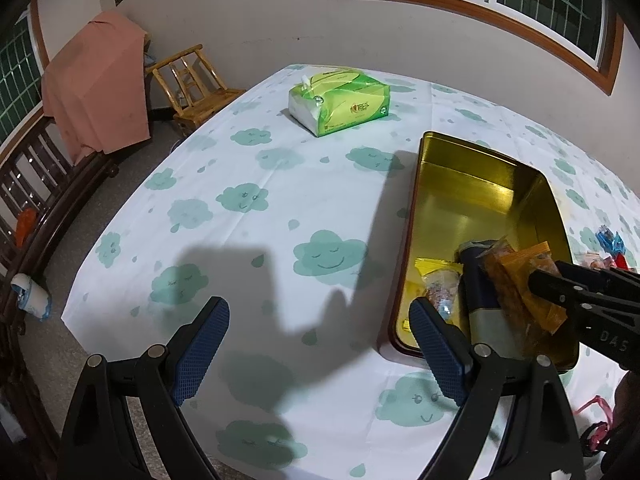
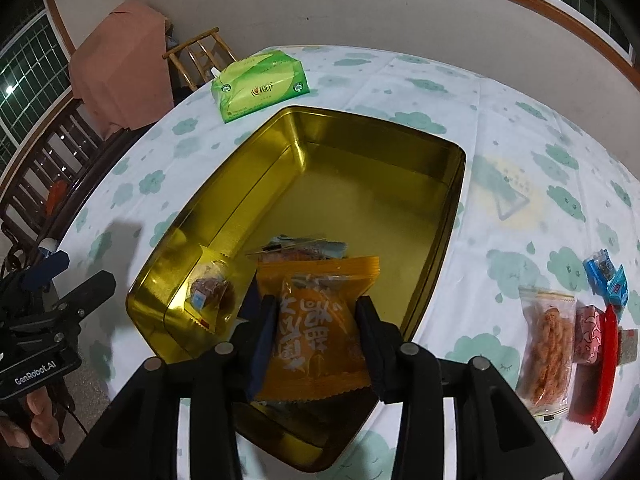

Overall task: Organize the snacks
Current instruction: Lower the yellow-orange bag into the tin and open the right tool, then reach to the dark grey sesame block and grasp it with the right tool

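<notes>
A gold tin box (image 2: 440,216) lies open on the cloud-print tablecloth; it also shows in the left wrist view (image 1: 480,188). My right gripper (image 2: 316,312) is shut on an orange snack packet (image 2: 320,320) and holds it over the near end of the tin; the packet shows in the left wrist view (image 1: 528,280). Other packets (image 2: 212,292) lie inside the tin. My left gripper (image 1: 316,332) is open and empty, over the table left of the tin. Several loose snacks (image 2: 548,340) lie on the table right of the tin.
A green tissue pack (image 1: 340,100) sits at the far side of the table (image 1: 240,220). A wooden chair (image 1: 192,84) and a pink-draped object (image 1: 96,80) stand beyond the table's left edge. A dark wooden bench (image 1: 36,184) runs along the left.
</notes>
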Tool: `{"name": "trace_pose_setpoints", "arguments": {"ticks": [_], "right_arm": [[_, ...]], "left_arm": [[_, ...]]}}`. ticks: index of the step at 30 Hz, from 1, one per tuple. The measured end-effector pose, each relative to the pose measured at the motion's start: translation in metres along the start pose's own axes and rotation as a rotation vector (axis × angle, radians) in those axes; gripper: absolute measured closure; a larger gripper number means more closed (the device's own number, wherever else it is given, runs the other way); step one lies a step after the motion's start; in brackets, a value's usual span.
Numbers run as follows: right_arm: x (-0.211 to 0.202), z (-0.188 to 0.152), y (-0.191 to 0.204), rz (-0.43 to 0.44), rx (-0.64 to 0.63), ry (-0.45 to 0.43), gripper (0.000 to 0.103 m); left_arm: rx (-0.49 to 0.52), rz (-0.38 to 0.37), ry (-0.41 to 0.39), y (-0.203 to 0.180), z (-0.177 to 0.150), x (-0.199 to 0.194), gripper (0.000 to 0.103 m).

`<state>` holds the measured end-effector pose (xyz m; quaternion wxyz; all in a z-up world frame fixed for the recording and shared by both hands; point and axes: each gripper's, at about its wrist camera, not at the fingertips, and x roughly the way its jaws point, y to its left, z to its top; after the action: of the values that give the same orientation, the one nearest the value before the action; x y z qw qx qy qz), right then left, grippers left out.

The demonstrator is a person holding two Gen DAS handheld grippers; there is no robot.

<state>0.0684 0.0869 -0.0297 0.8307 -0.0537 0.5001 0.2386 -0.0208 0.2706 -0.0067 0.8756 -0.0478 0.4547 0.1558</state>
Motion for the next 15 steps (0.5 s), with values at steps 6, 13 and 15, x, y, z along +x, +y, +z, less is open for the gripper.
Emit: {"name": "trace_pose_setpoints", "arguments": {"ticks": [6, 13, 15], "right_arm": [[-0.024, -0.001, -0.009, 0.032, 0.013, -0.042, 0.062], [-0.069, -0.017, -0.066, -0.035, 0.110, -0.103, 0.061], [-0.079, -0.024, -0.090, -0.070, 0.161, -0.105, 0.061]], "left_arm": [[0.018, -0.015, -0.014, -0.015, 0.004, -0.008, 0.013], [0.061, -0.049, -0.040, -0.043, 0.010, -0.019, 0.013], [0.076, -0.064, -0.046, -0.053, 0.011, -0.021, 0.013]]}}
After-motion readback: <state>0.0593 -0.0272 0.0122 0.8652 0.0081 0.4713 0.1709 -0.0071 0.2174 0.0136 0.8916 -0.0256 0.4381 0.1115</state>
